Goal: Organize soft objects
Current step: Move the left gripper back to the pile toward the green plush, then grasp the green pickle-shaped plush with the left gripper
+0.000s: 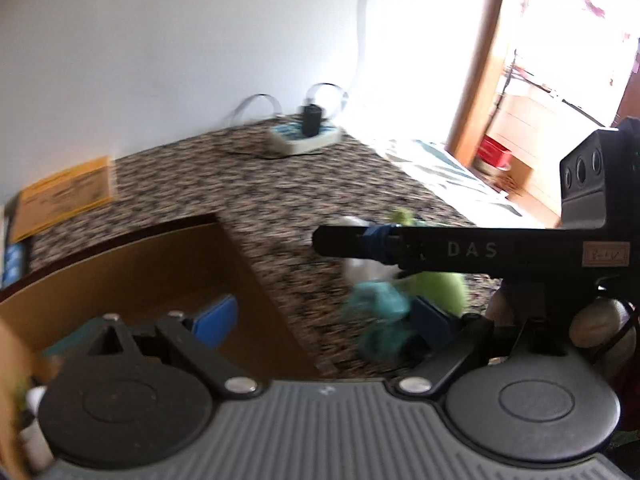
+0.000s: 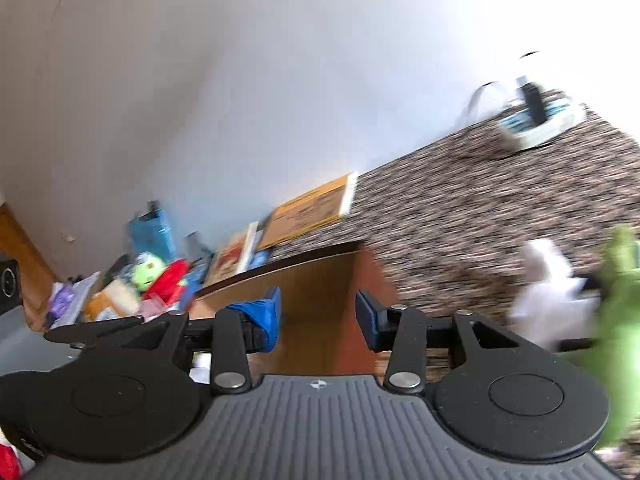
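A blurred teal soft toy lies on the patterned bedspread, close against the inner side of my left gripper's right finger. My left gripper is open, with its blue pads far apart and not pressing on anything. A green soft toy and a white soft toy lie just beyond. My right gripper reaches in side-on from the right above them. In the right wrist view the right gripper is open and empty, facing an open cardboard box. The green toy and white toy are at its right.
The cardboard box sits at the bed's left. A white power strip with a black plug is by the far wall, and a yellow book to the left. Cluttered items fill the left side. A doorway opens at the right.
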